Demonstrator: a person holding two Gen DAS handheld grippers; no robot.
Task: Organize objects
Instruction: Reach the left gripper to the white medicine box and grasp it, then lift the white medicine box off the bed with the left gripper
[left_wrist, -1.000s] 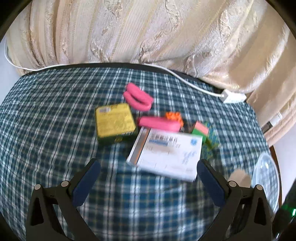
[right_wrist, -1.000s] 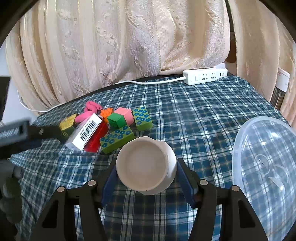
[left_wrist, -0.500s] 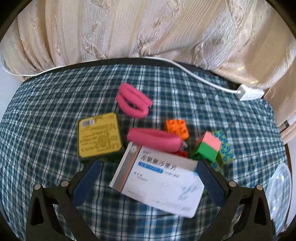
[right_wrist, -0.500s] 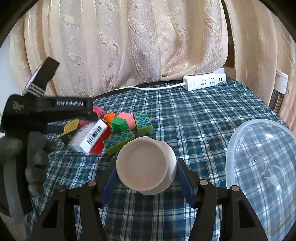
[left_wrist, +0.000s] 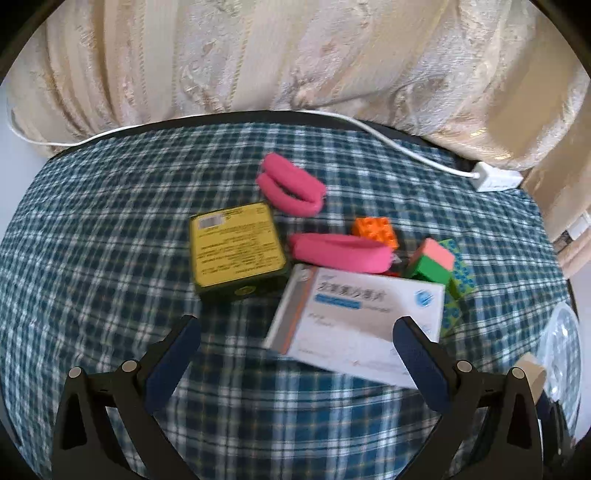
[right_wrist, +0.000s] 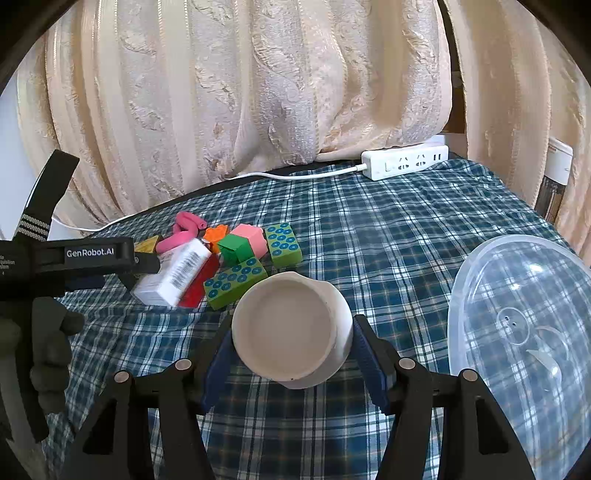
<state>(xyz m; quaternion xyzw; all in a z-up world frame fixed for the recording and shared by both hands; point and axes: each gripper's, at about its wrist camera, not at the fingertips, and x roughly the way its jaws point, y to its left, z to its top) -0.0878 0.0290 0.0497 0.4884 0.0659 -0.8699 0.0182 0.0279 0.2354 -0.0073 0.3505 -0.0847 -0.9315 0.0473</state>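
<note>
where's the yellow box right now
In the left wrist view the yellow box lies on the plaid cloth, left of the white medicine box and below the pink foam rollers.

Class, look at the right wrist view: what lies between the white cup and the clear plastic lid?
Only bare blue checked tablecloth separates the round white cup, clamped in the right hand-held gripper, from the clear plastic lid.

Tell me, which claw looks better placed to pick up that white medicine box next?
Probably the left claw: it is open, empty and pointed right at the white medicine box, which lies just ahead of its fingers. The right claw is already shut on a white cup.
</note>
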